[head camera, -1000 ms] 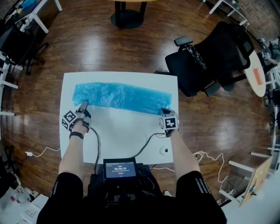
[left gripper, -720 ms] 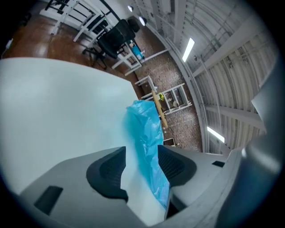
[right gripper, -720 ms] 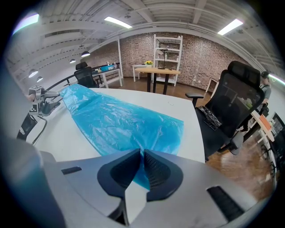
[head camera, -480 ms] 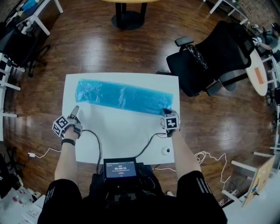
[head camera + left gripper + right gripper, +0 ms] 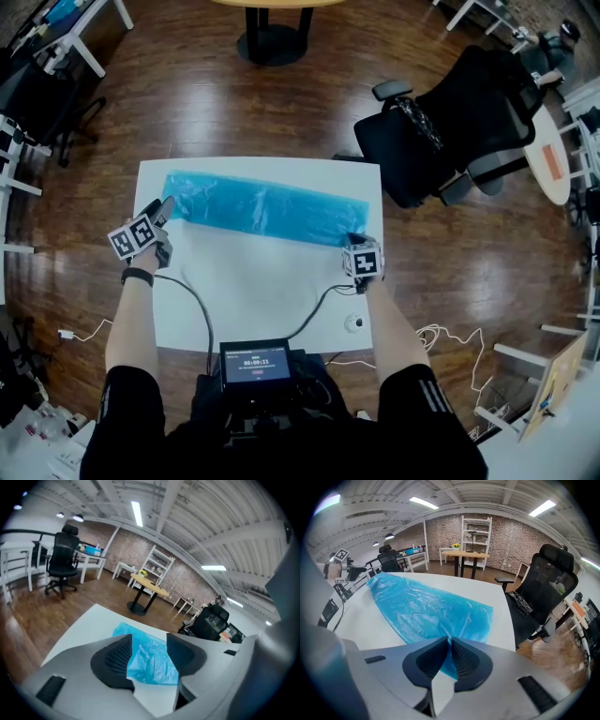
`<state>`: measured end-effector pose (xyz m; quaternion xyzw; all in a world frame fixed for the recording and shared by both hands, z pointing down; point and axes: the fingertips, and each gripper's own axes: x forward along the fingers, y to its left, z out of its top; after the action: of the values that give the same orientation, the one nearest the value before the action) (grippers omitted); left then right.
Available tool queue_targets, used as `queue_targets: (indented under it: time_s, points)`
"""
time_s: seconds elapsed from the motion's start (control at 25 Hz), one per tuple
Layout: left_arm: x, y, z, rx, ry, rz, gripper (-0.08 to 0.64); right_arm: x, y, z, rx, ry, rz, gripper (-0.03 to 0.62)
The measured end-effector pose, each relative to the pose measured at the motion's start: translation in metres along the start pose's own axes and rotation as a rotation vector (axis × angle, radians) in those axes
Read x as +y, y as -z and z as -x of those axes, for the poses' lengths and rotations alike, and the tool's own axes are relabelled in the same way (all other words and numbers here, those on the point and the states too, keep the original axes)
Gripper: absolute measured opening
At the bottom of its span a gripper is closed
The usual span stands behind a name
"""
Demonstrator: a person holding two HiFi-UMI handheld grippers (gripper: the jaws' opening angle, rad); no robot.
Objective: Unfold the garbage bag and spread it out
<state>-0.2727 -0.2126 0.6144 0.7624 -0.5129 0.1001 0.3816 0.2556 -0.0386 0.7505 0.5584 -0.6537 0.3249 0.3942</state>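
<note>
A long blue garbage bag (image 5: 267, 206) lies flat as a strip across the far half of the white table (image 5: 272, 300). My left gripper (image 5: 161, 210) hovers at the bag's left end, raised above the table. Its jaws have just been opening and now stand apart. In the left gripper view the bag (image 5: 154, 670) shows through the gap of the left gripper (image 5: 149, 643), with no pad touching it. My right gripper (image 5: 355, 242) is shut on the bag's near right corner. In the right gripper view the right gripper (image 5: 450, 645) pinches the blue film, and the bag (image 5: 424, 604) stretches away to the left.
A black office chair (image 5: 450, 122) stands off the table's far right corner. A round table base (image 5: 277, 37) is beyond the far edge. A screen unit (image 5: 256, 361) sits at the near edge, with cables (image 5: 199, 314) running over the table. A small round object (image 5: 353, 323) lies near the right.
The left gripper let go of the bag's near left corner, swung out to the left, then rose and rolled toward the bag's left end. The bag's left end lies flatter. The right gripper stayed put.
</note>
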Motion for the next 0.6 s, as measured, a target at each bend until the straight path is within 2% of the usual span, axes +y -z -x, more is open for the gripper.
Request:
queue_targets:
  time_s: [0.12,0.4,0.6]
  points:
    - [-0.007,0.001,-0.018,0.07,-0.027,-0.144,0.235,0.004,-0.007,0.004,-0.016,-0.004,0.011,0.063]
    - [-0.007,0.012,-0.049,0.178,-0.108,-0.392,0.235,0.014,-0.019,0.011,-0.031,-0.027,0.022,0.063]
    - [0.002,0.029,-0.061,0.249,-0.146,-0.48,0.235,0.013,-0.019,0.013,-0.028,-0.025,0.034,0.063]
